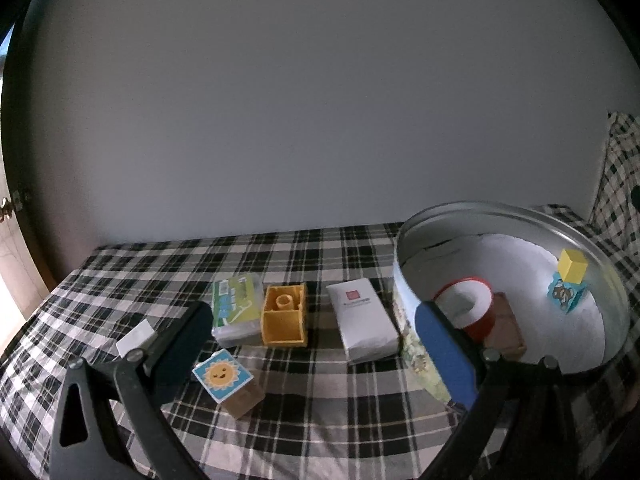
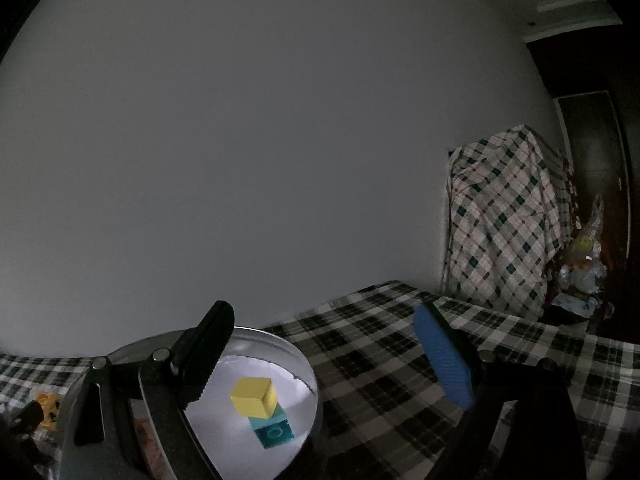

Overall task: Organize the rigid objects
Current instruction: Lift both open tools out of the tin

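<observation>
Showing no legible writing: white packet point(image 1: 362, 322)

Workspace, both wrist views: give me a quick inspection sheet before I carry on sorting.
Surface: plaid cloth covers the table, against a plain wall.
Job's things: round metal tin holds a yellow cube stacked on a teal block, a red-rimmed ring and a brown block. Outside the tin lie a sun-picture block, yellow brick, green packet, white packet and a small white piece.
Clutter: bagged items far right, contents unclear.
Grippers: left gripper open, empty; right gripper open, empty.
Cables: nothing seen.
Surroundings: plaid-draped shape, dark door beside it.
</observation>
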Demonstrator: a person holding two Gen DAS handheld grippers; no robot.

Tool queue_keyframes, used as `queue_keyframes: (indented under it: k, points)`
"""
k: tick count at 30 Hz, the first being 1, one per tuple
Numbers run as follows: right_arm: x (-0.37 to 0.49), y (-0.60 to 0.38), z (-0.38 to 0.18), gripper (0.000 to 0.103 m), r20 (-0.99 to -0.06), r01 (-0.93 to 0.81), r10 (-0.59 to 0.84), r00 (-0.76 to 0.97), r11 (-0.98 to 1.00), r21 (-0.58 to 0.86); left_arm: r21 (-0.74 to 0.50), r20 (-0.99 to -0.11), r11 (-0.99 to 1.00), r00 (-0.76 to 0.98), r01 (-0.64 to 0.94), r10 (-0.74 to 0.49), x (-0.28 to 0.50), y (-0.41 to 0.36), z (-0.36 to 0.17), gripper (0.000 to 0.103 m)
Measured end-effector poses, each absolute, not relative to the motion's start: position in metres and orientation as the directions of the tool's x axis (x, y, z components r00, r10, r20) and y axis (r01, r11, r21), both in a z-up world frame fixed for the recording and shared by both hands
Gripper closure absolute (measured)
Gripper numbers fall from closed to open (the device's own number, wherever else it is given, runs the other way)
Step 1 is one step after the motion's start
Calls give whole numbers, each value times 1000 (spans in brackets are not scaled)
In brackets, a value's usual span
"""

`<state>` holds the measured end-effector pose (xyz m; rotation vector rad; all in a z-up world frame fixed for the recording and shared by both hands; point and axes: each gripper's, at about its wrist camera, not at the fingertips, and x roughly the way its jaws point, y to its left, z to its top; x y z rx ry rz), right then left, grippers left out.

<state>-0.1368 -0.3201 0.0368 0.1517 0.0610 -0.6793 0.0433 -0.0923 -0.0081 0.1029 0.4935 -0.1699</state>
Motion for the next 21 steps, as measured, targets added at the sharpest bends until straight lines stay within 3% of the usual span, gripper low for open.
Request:
queue_keyframes:
  k: [21]
  points:
    - [-141, -272, 36, 10, -122, 592, -581, 805, 801, 94, 25, -499, 987, 857, 161, -127, 45, -50, -12, 1]
